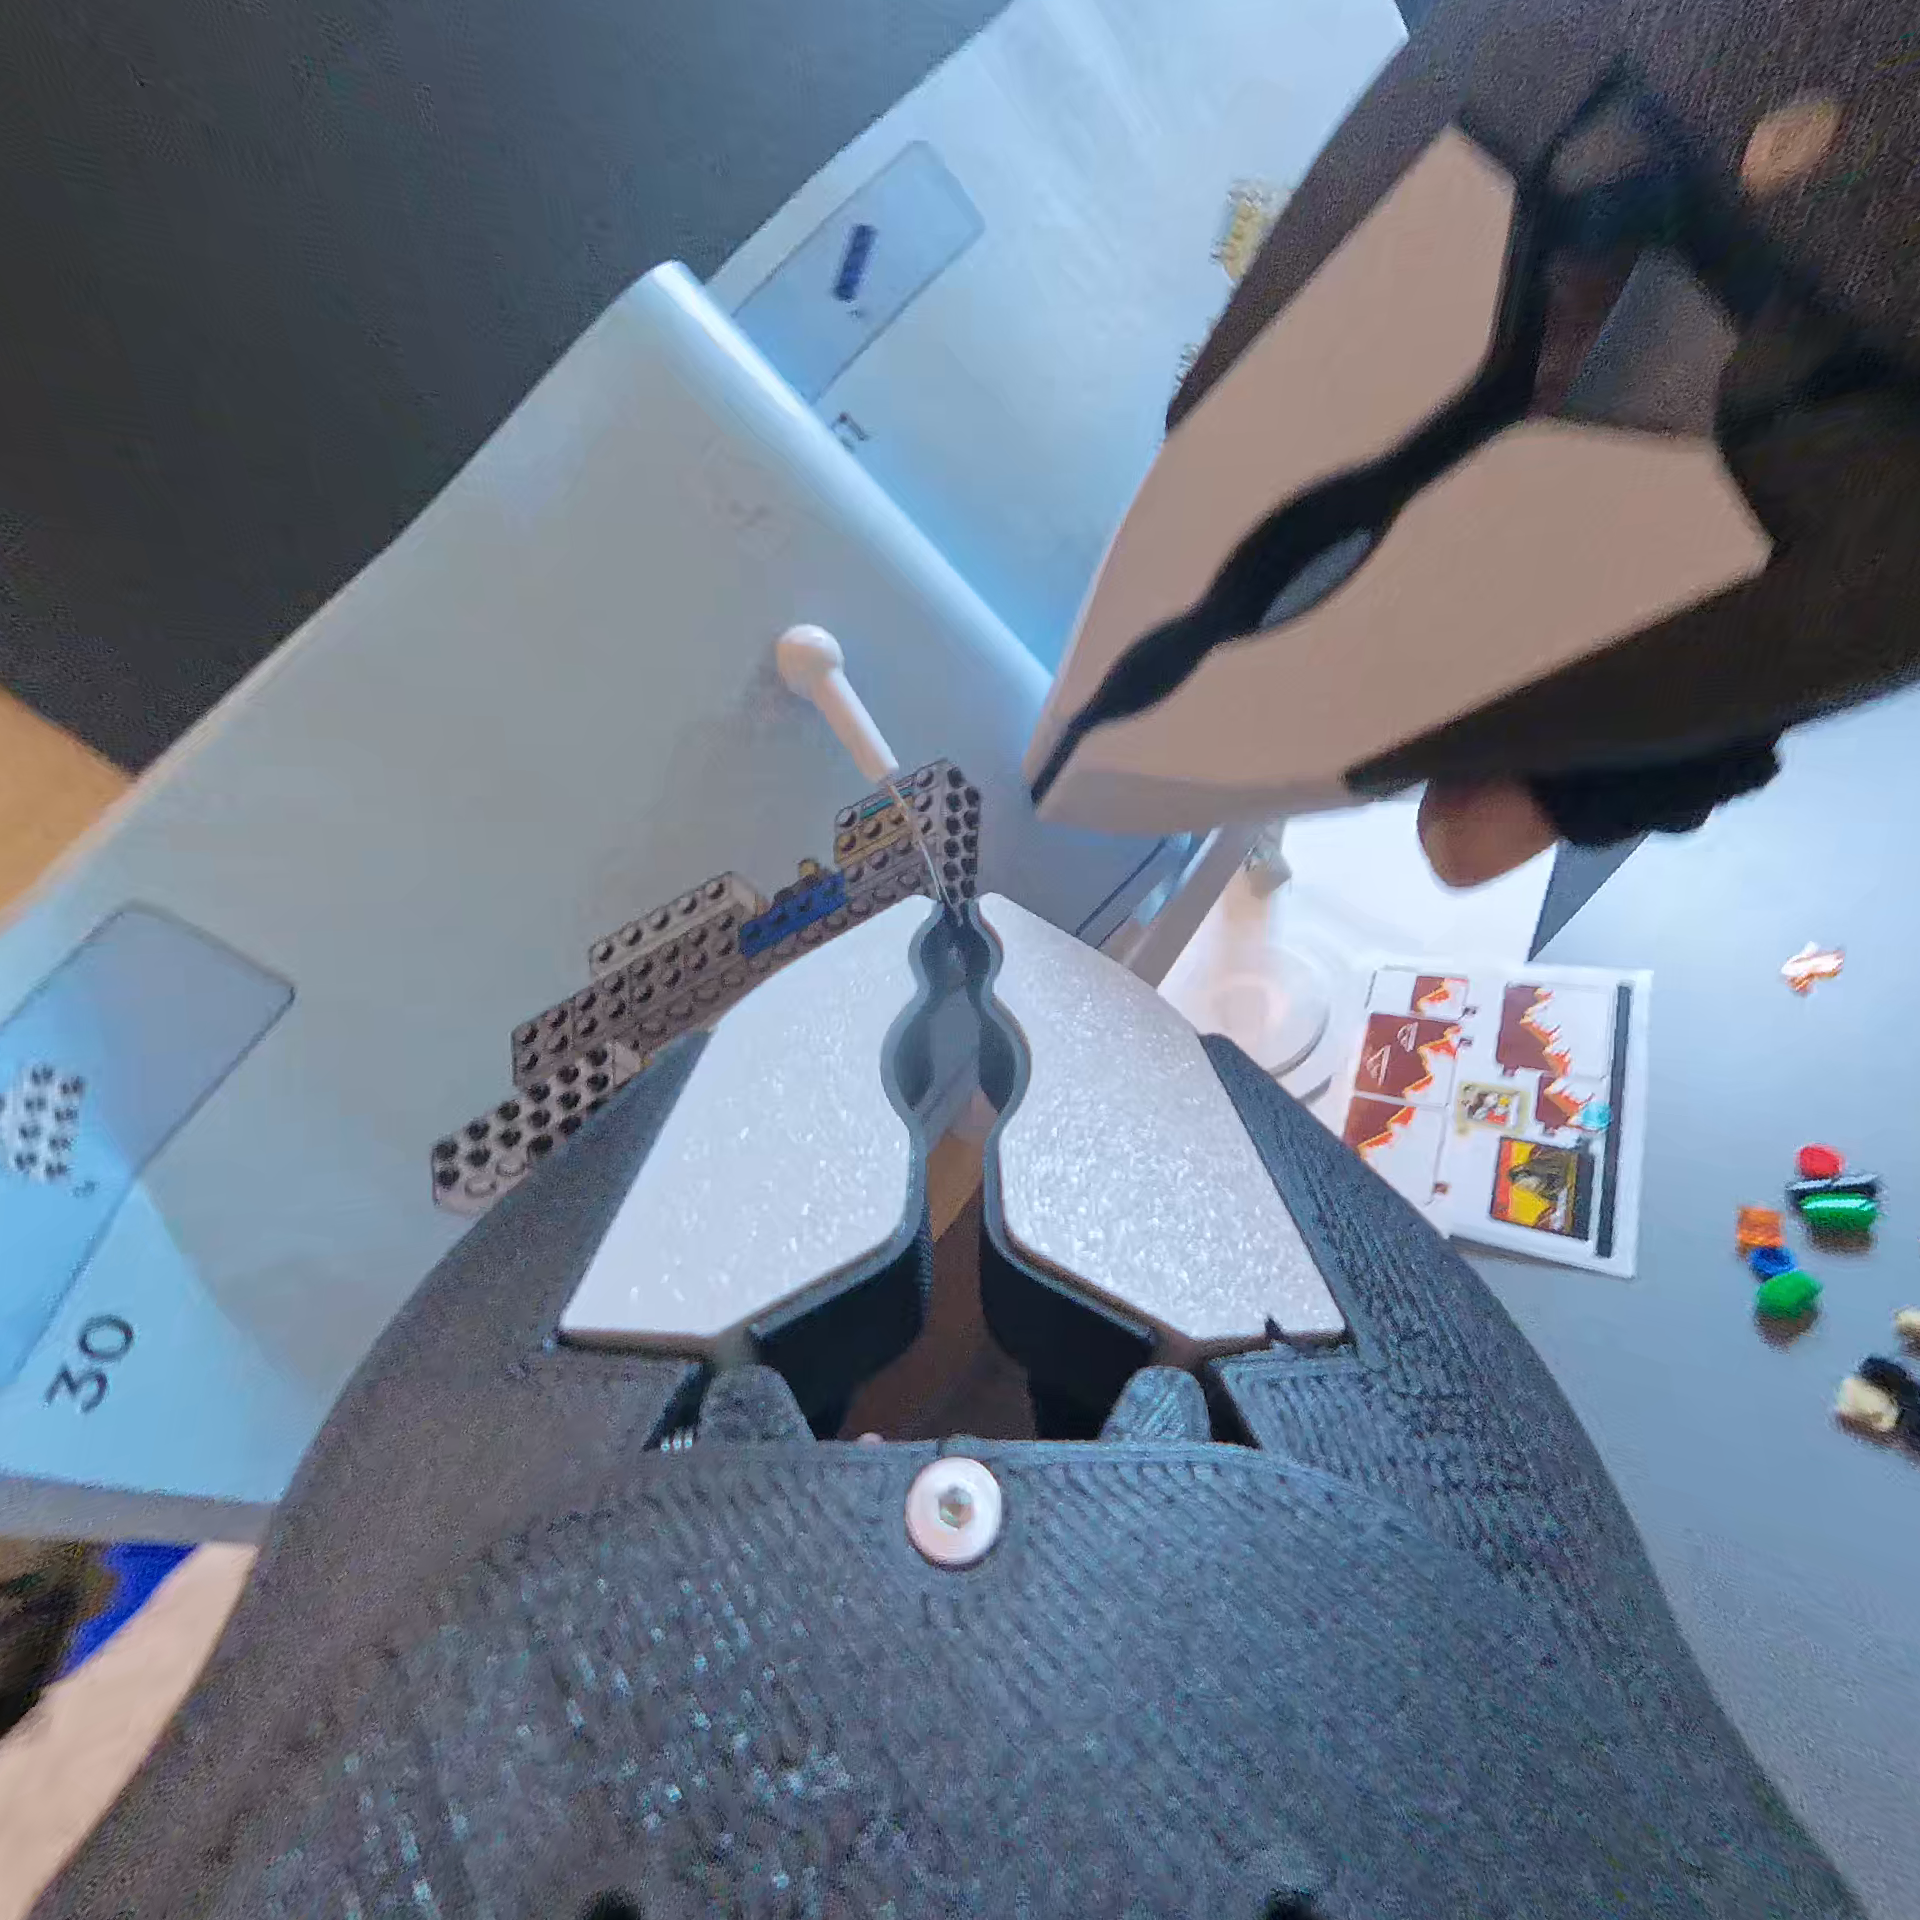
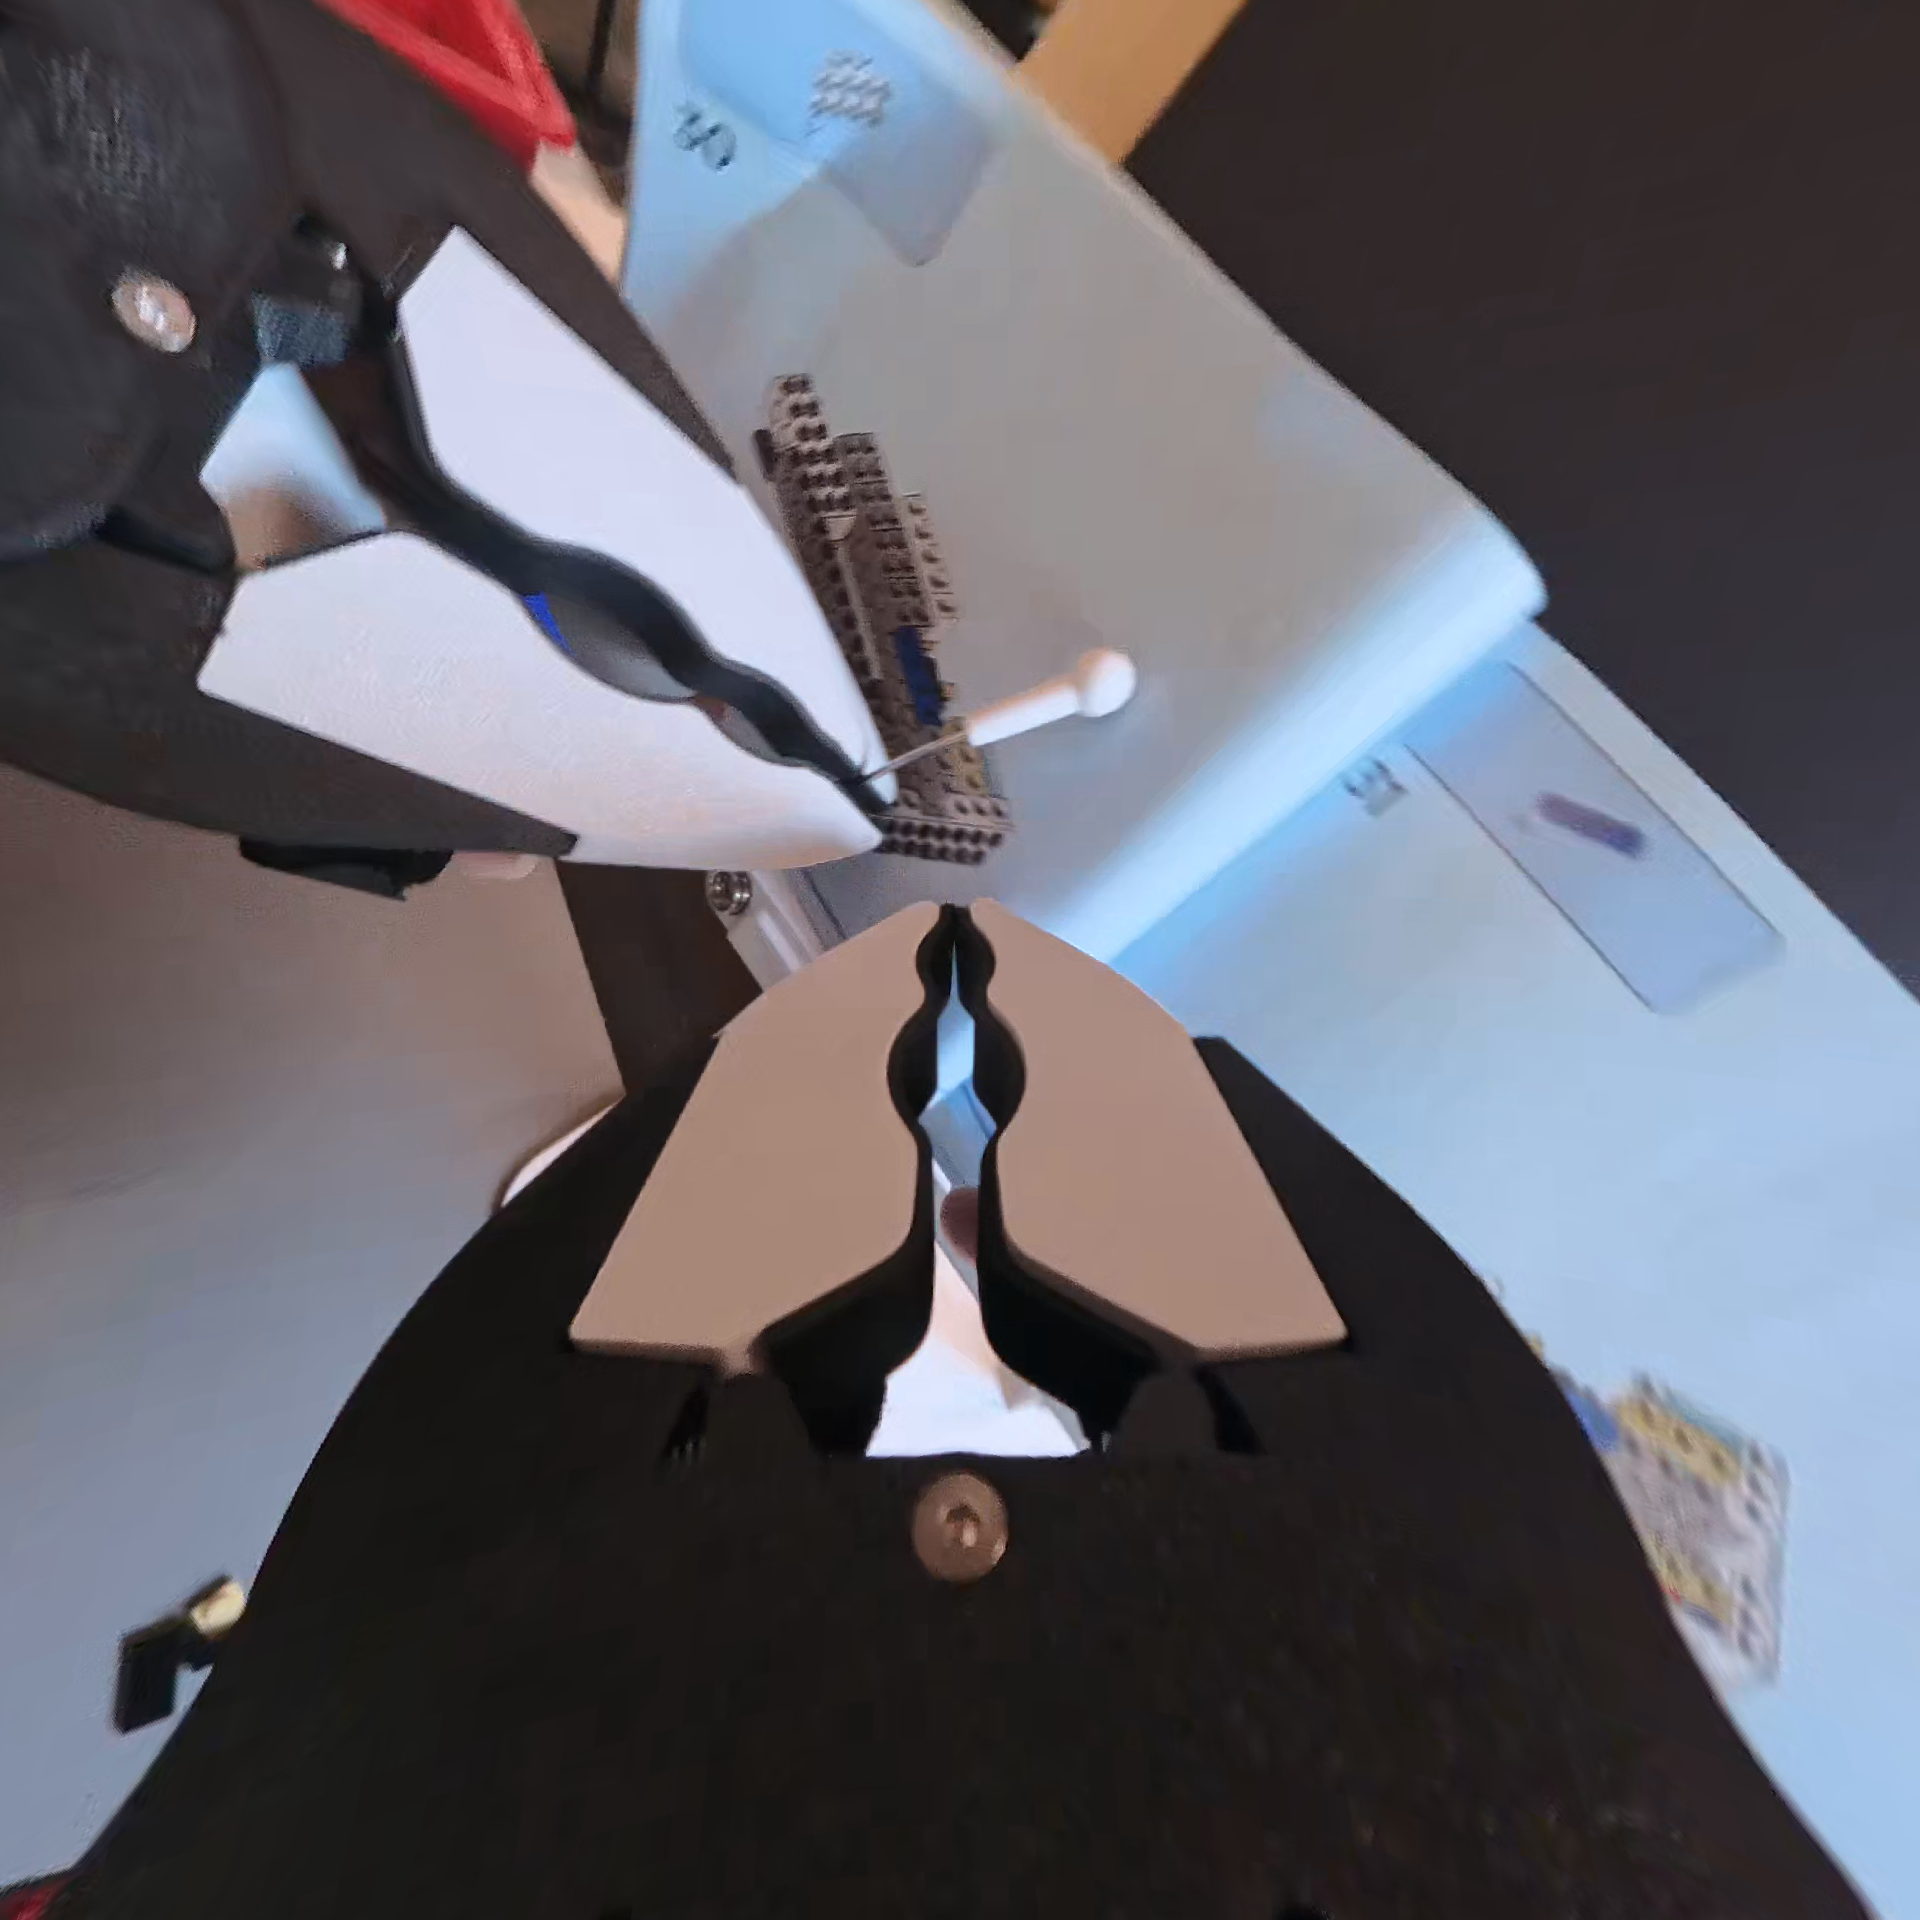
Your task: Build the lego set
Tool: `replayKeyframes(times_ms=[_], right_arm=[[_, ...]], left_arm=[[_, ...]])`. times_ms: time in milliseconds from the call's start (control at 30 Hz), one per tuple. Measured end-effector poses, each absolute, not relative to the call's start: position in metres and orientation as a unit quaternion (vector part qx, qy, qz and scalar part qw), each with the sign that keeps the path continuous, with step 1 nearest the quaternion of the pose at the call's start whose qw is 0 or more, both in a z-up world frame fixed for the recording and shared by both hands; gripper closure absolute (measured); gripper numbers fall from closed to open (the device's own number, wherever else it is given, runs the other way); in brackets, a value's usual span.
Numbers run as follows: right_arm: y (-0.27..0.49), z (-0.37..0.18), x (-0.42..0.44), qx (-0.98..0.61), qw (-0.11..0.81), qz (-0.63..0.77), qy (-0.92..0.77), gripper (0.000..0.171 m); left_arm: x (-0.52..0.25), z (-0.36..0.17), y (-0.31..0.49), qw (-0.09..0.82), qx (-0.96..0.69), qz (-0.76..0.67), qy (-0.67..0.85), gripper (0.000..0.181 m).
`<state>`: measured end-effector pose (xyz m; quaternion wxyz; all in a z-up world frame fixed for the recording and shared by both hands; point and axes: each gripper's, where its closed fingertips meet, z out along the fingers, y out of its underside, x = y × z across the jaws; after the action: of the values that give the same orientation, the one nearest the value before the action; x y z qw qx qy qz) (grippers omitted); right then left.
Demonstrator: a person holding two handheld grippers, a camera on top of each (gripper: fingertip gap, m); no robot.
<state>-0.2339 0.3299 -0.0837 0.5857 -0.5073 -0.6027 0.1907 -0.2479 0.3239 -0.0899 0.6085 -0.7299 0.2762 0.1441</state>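
Left tongs (image 1: 954, 914): closed at the tips, pinching a thin string that runs to the white ball-ended pin (image 1: 831, 691).
Right tongs (image 2: 951, 914): closed, holding nothing visible.
Lego build (image 1: 707, 971): grey stepped brick wall, held up before the open instruction booklet (image 1: 436, 727).
Bench (image 1: 1714, 1455): loose coloured pieces (image 1: 1813, 1226), sticker sheet (image 1: 1496, 1112).

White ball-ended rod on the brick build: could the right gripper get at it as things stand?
Probably yes. The right gripper is shut and seemingly empty; the rod juts clear of the brick build, though the left gripper pinches its thin end close by.
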Motion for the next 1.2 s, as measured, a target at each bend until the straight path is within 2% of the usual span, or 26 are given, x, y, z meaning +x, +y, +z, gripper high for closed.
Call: replayKeyframes(times_ms=[233,300,367,433,500,600,700,767,800,867,933,1067,1200], right_arm=[[0.345,-0.096,-0.221,-0.544,0.568,0.193,-0.587,0.171],[0.345,-0.095,-0.219,-0.548,0.565,0.202,-0.582,0.170],[0.346,-0.090,-0.209,-0.553,0.570,0.220,-0.567,0.170],[0.353,-0.077,-0.188,-0.555,0.593,0.230,-0.536,0.167],[0.371,-0.060,-0.155,-0.563,0.630,0.226,-0.485,0.156],[0.414,-0.040,-0.093,-0.591,0.674,0.216,-0.387,0.129],[0.451,-0.055,-0.056,-0.645,0.636,0.225,-0.360,0.102],[0.459,-0.075,-0.058,-0.673,0.574,0.291,-0.365,0.094],[0.460,-0.083,-0.062,-0.679,0.546,0.321,-0.371,0.094],[0.457,-0.092,-0.076,-0.672,0.512,0.367,-0.388,0.107],[0.461,-0.094,-0.078,-0.668,0.535,0.343,-0.387,0.119],[0.454,-0.095,-0.071,-0.669,0.553,0.312,-0.386,0.126],[0.454,-0.095,-0.071,-0.697,0.544,0.296,-0.362,0.127]], left_arm=[[-0.229,-0.105,0.334,0.503,-0.711,0.289,0.398,0.180],[-0.230,-0.106,0.335,0.486,-0.723,0.286,0.399,0.179],[-0.228,-0.106,0.332,0.481,-0.741,0.256,0.391,0.174],[-0.225,-0.098,0.324,0.504,-0.747,0.219,0.375,0.161],[-0.226,-0.087,0.311,0.546,-0.750,0.166,0.335,0.155],[-0.251,-0.080,0.299,0.588,-0.760,0.112,0.253,0.152],[-0.279,-0.087,0.290,0.606,-0.772,0.065,0.182,0.149],[-0.283,-0.090,0.278,0.618,-0.772,0.016,0.145,0.147],[-0.281,-0.089,0.269,0.628,-0.767,-0.005,0.132,0.145],[-0.270,-0.086,0.242,0.652,-0.748,-0.044,0.116,0.146],[-0.260,-0.084,0.207,0.667,-0.733,-0.055,0.122,0.150],[-0.254,-0.101,0.146,0.667,-0.733,-0.055,0.126,0.153],[-0.246,-0.127,0.124,0.659,-0.741,-0.071,0.106,0.153]])
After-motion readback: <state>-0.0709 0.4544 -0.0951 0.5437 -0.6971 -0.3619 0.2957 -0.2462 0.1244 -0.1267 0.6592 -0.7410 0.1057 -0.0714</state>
